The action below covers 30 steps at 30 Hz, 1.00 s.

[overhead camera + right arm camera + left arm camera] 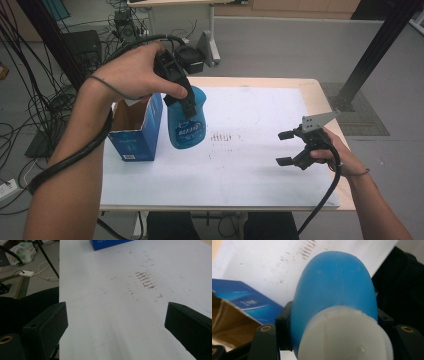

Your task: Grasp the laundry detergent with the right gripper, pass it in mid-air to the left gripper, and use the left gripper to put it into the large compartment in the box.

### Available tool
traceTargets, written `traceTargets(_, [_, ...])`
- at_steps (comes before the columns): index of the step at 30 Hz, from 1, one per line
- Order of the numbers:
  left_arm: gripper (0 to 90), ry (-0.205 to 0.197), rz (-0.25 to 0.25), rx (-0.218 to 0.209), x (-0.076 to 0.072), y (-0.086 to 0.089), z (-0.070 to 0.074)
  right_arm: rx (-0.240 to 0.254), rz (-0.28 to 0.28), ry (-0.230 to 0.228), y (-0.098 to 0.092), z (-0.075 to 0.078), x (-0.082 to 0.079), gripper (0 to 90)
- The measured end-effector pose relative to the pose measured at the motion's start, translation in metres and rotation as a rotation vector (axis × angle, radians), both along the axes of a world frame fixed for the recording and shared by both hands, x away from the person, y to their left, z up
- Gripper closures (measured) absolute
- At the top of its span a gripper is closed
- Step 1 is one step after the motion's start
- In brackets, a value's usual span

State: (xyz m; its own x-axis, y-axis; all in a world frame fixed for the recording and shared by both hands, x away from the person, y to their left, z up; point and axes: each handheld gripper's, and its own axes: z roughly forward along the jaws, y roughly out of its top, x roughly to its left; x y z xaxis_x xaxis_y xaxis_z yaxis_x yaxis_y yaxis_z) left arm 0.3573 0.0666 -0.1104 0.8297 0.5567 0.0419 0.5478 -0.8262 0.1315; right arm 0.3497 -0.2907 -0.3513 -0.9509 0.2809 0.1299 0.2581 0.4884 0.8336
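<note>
A blue plastic bottle (187,124) with pale lettering hangs above the white table cover, right beside an open blue cardboard box (135,135). My left gripper (189,106) is shut on the bottle near its upper end, and a hand holds the gripper from above. In the left gripper view the black jaws clamp both sides of the bottle (334,290) just past its white cap (344,337); the box (244,302) lies below on the left. My right gripper (284,148) rests low over the table's right side, open, with nothing between its fingers (115,322).
A white sheet (250,170) covers the wooden table and carries faint brown smudges (146,280) near its middle. A corner of the blue box (110,243) lies far ahead in the right gripper view. Cables and equipment lie on the floor behind and to the left.
</note>
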Motion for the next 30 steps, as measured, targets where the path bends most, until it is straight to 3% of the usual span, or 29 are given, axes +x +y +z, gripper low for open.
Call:
traceTargets(5, [37.1,-0.003,0.054,-0.018,0.010,0.010,0.012,0.006,-0.002,0.002,0.000,-0.002,0.000,4.9])
traceTargets(13, [37.1,-0.028,0.183,-0.038,0.023,0.029,0.033,0.009,0.000,0.001,0.001,-0.001,0.000,4.9])
traceTargets(20, [37.2,-0.054,0.357,-0.061,0.039,0.052,0.048,0.016,0.006,-0.003,0.003,0.000,0.002,4.8])
traceTargets(30, [37.2,-0.066,0.513,-0.073,0.056,0.076,0.059,0.026,0.011,-0.003,0.006,0.000,0.005,4.8])
